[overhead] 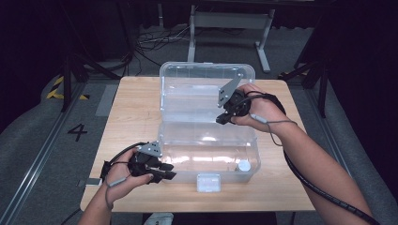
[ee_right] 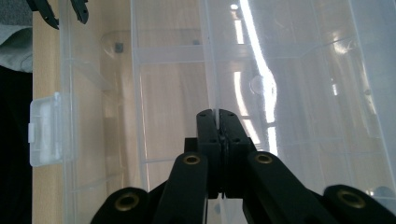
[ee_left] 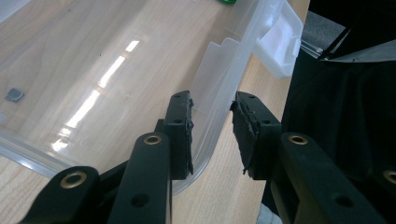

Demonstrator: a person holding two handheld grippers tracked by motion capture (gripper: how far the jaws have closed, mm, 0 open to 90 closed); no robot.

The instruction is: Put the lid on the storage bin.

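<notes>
Right gripper (overhead: 224, 117) is pinched tight on the edge of the lid (overhead: 197, 89) of the clear plastic box (overhead: 206, 154) — in the right gripper view the two pads meet on a thin clear wall with no gap left. That lid stands open at the 12 o'clock side of the box, which sits mid-table (overhead: 131, 103) with its long axis running 9 to 3.

Left gripper (overhead: 162, 171) is down at the box's near-left corner, around 8 o'clock from the box centre. Its jaws straddle the corner wall, one pad inside and one outside, but I can see daylight on both sides, so it isn't squeezing anything.

My guess is the next move swings the lid down toward 6 o'clock to close it. The right hand is clearly the one on it — the left would just steady the base. The latch (overhead: 208, 182) waits at the front edge, and a small white round thing (overhead: 243, 165) lies inside near the 4 o'clock corner.
</notes>
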